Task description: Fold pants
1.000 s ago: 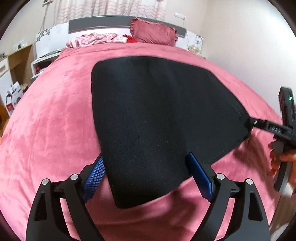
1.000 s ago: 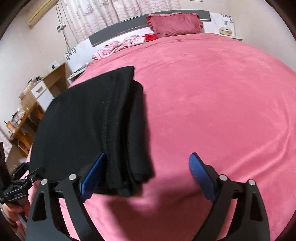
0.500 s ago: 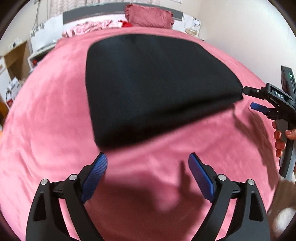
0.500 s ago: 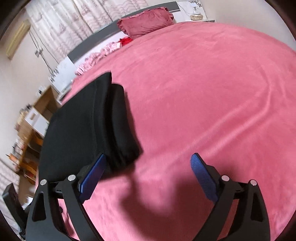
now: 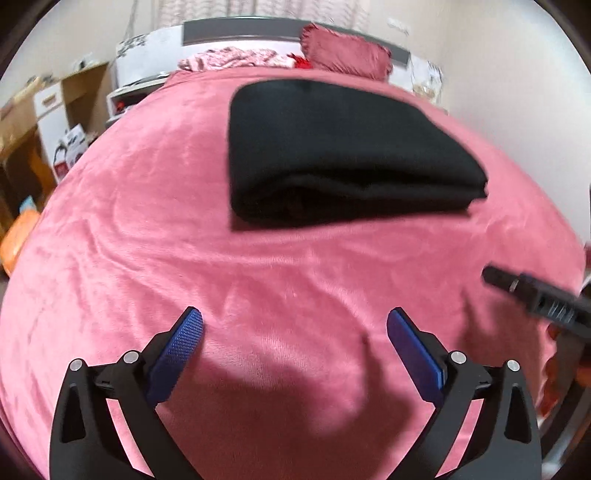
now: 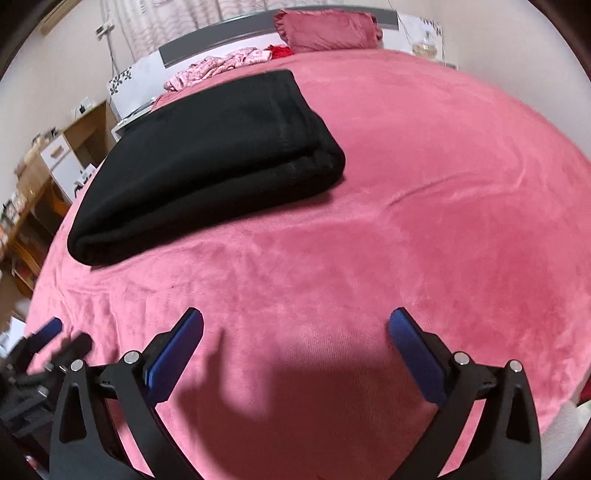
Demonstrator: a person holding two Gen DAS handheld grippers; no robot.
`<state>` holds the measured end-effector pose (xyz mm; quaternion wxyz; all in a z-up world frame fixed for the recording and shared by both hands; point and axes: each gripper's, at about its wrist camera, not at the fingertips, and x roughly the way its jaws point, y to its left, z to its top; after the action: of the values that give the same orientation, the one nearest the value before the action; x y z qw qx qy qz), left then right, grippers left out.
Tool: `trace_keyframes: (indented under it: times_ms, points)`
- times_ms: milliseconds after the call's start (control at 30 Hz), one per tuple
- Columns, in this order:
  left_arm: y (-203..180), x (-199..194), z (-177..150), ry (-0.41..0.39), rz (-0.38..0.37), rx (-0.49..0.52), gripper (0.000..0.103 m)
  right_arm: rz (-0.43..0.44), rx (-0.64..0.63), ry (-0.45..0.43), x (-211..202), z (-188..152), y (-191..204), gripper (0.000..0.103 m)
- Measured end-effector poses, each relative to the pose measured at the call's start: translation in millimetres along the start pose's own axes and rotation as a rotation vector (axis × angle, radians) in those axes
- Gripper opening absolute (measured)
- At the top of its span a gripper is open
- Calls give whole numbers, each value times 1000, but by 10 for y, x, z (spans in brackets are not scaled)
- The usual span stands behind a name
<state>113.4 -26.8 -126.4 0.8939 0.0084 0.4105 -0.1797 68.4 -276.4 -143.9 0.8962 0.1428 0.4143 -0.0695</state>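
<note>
The black pants (image 5: 343, 155) lie folded into a thick, layered rectangle on the pink bedspread (image 5: 258, 280), toward twelve o'clock from the left gripper (image 5: 294, 332) and toward eleven o'clock from the right gripper (image 6: 295, 332), well apart from both. Each gripper hangs over bare bedspread with its blue-padded fingers (image 5: 177, 345) spread wide and nothing between them, and the right gripper's black tip also shows blurred at about three o'clock in the left wrist view. At the far end, near twelve o'clock, a dark pink pillow (image 6: 327, 27) rests against the grey headboard (image 5: 236, 29), with crumpled pink patterned clothes (image 6: 221, 66) just to its left.
</note>
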Motion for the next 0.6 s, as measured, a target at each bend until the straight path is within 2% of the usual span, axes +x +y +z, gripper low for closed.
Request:
trace_keyframes:
  times_ms: [67, 133, 367, 600]
  points:
    - [57, -83, 44, -12, 6, -49, 99, -11, -9, -38, -110, 15, 36, 101]
    - [97, -161, 101, -21, 52, -73, 99, -12, -13, -67, -183, 0, 51, 101]
    - [23, -460, 182, -114, 122, -47, 99, -9, -38, -109, -396, -113, 185, 101]
    - [-108, -654, 125, -134, 166, 3, 99, -3, -79, -137, -521, -167, 348, 101]
